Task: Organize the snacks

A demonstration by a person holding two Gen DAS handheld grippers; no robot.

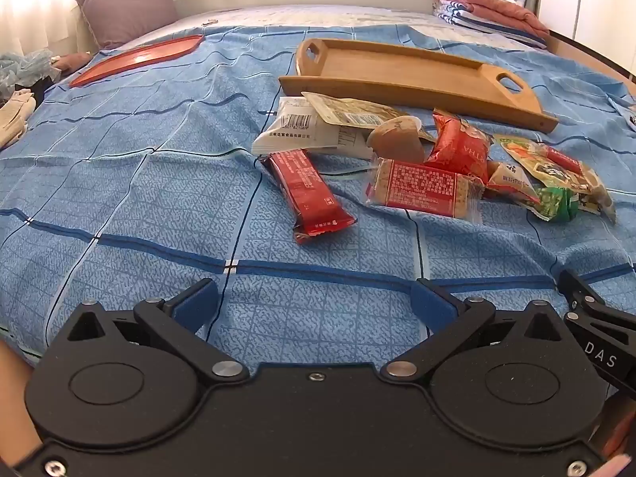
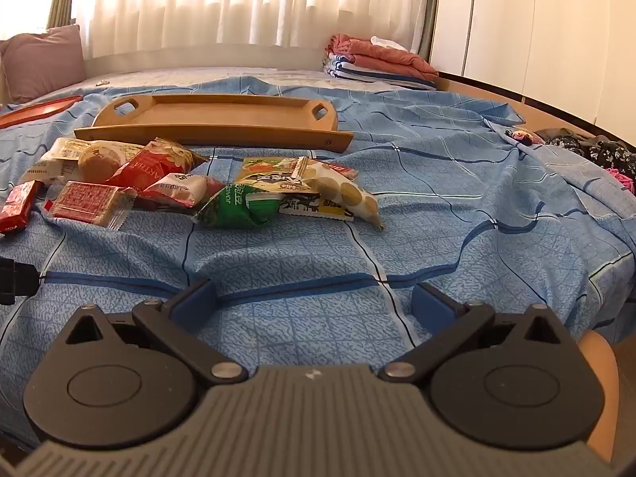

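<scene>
Left wrist view showed both grippers' fingers (image 1: pixel 196 298) wide apart and empty — snack packets (image 1: pixel 413 187) lay heaped on the bed before the bare wooden tray (image 1: pixel 397 67), so lifting the lone red bar (image 1: pixel 308 194) first looked cleanest.

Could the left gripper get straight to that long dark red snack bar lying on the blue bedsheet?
Probably yes. The left gripper stands open and empty, and only bare blue bedsheet lies between it and the long dark red snack bar. The bar lies apart from the other packets, its near end free.
</scene>
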